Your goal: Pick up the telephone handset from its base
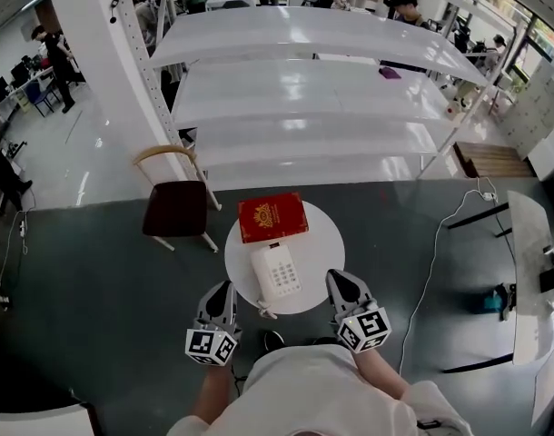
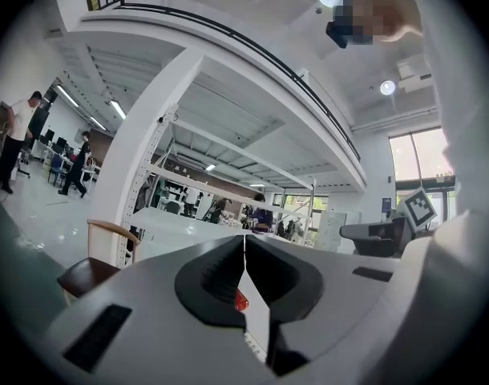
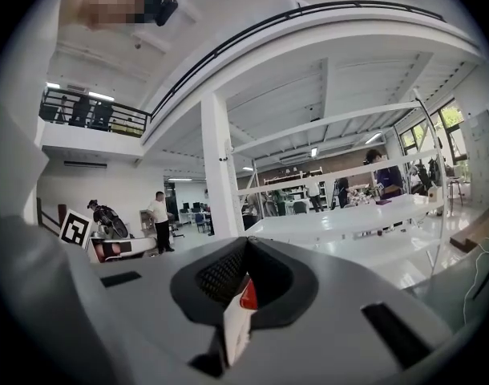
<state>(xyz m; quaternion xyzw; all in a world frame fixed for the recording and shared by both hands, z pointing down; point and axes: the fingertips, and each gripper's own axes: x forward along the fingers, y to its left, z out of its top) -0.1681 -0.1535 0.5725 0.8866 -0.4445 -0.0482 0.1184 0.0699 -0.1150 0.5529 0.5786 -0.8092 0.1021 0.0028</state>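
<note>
Handset [image 1: 262, 276] is lying in its place on the left side of the white telephone base [image 1: 283, 271], and nothing is touching the handset. The base is sitting near the middle of a round white table [image 1: 243, 245]. A red book [image 1: 272, 216] is lying just beside the base, on the far side. The left gripper [image 1: 224, 287] is hovering at the near left edge of the table, and the right gripper [image 1: 337, 278] is hovering at the near right edge. Both are staying apart from the phone. Each gripper's jaws are pressing together with nothing between them. A brown chair [image 1: 175, 207] is standing on the floor to the far left, and big white shelves [image 1: 304, 89] are standing farther away.
</note>
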